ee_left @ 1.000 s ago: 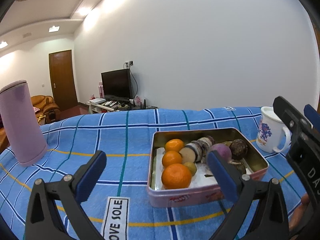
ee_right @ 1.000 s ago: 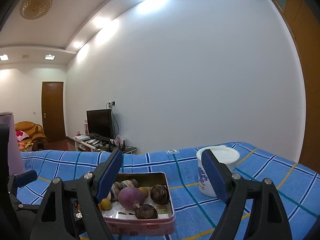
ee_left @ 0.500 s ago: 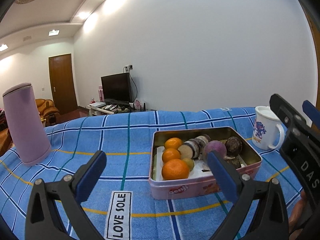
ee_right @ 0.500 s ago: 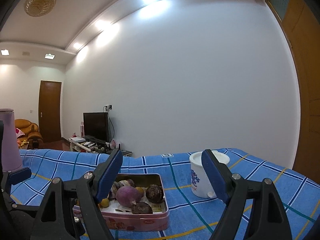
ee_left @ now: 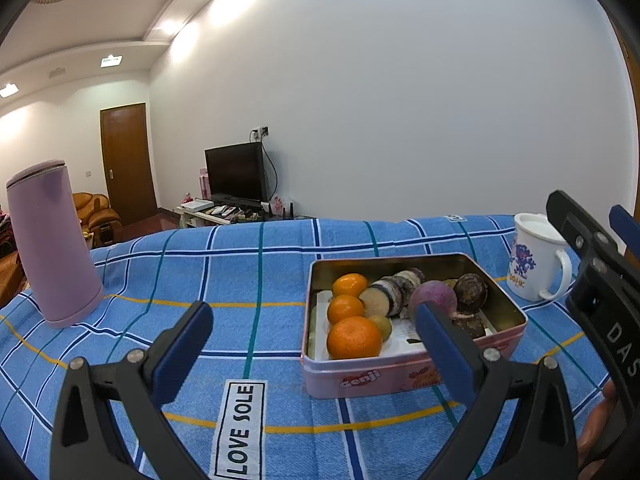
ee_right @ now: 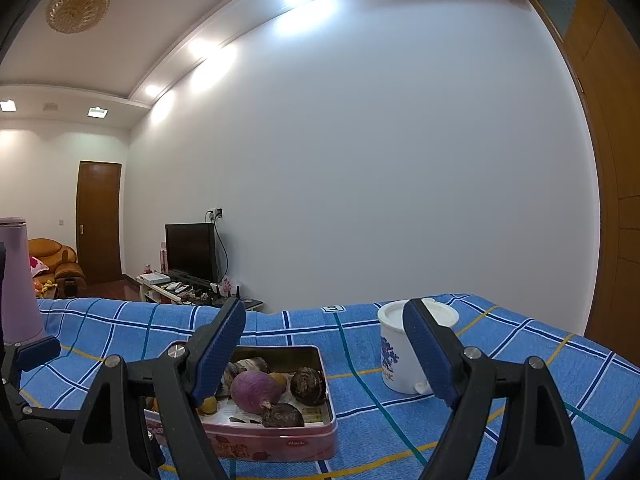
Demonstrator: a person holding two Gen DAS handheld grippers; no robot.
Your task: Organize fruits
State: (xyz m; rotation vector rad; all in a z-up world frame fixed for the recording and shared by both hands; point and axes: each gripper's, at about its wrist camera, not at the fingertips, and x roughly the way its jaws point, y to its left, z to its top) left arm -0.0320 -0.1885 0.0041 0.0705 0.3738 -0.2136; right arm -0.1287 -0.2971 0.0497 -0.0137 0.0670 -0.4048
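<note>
Both grippers have been drawn back and levelled. The tin (ee_left: 412,376) is seen at one o'clock of the spread, empty left gripper (ee_left: 316,344), nearer than the spread, empty right gripper (ee_right: 324,356).

Blue plaid cloth (ee_left: 280,264), white, teal, yellow lines. Pink tin (ee_left: 400,376), orange tangerines (ee_left: 354,338), purple turnip (ee_right: 256,392). Lilac flask (ee_left: 52,244). White mug (ee_left: 532,264), blue print. Black claws, blue pads (ee_left: 180,356).
</note>
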